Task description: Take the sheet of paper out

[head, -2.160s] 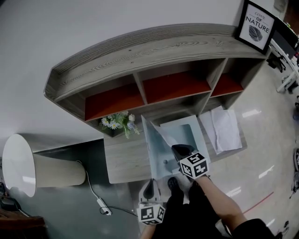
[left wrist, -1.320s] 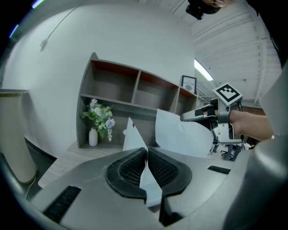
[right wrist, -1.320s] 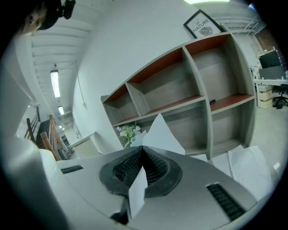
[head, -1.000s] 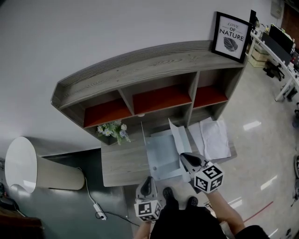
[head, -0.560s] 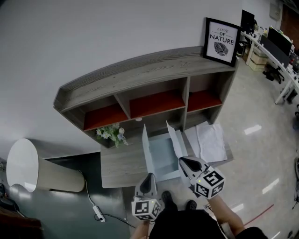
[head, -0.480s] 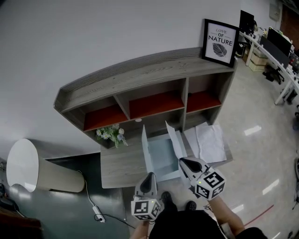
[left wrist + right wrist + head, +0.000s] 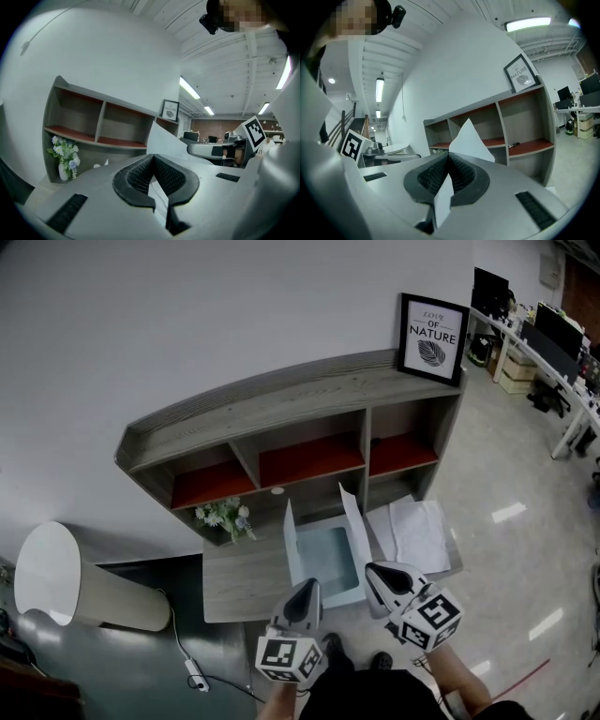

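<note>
A pale sheet of paper [image 7: 324, 556] hangs between my two grippers above the desk's front edge, sagging in the middle with its left and right edges standing up. My left gripper [image 7: 306, 593] is shut on its near left corner, and my right gripper [image 7: 383, 577] on its near right corner. In the left gripper view the paper's edge [image 7: 158, 185] is pinched in the shut left gripper [image 7: 153, 159]. A white corner of the paper [image 7: 471, 138] rises out of the shut right gripper [image 7: 449, 157] in the right gripper view.
A grey shelf unit [image 7: 300, 399] with red boards stands against the wall, with a framed picture [image 7: 431, 338] on top. On the desk [image 7: 239, 579] are a flower vase [image 7: 223, 517] and another white sheet [image 7: 417, 535]. A lamp shade [image 7: 47, 573] is at the left.
Both grippers have risen and drawn back toward the person with the sheet between them. The sheet now hangs higher above the desk, its side edges still upright.
</note>
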`<state>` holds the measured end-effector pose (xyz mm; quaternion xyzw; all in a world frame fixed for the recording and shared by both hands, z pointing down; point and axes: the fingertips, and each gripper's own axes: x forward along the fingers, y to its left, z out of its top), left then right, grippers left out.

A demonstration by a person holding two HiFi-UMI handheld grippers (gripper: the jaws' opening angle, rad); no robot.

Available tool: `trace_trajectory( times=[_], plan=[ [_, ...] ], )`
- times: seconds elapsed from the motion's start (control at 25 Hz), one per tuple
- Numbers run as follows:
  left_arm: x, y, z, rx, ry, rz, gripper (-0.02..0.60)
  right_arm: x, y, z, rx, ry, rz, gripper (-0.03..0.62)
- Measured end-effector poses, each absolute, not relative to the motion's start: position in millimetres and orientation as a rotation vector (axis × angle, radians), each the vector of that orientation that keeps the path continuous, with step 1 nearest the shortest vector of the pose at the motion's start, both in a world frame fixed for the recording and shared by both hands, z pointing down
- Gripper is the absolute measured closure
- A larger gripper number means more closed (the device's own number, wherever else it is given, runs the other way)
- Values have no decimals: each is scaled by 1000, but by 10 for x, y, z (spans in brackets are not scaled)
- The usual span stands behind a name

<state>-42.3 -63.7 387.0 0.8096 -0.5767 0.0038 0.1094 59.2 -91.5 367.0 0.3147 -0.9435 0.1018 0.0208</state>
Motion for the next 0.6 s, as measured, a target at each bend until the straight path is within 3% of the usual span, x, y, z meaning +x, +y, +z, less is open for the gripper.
trace_trajectory(
  times=[0.6],
  plan=[
    [-318,-663,3432,2477,-1647,-10,569,747,-870,3332,1003,-2953,203,582]
  ],
)
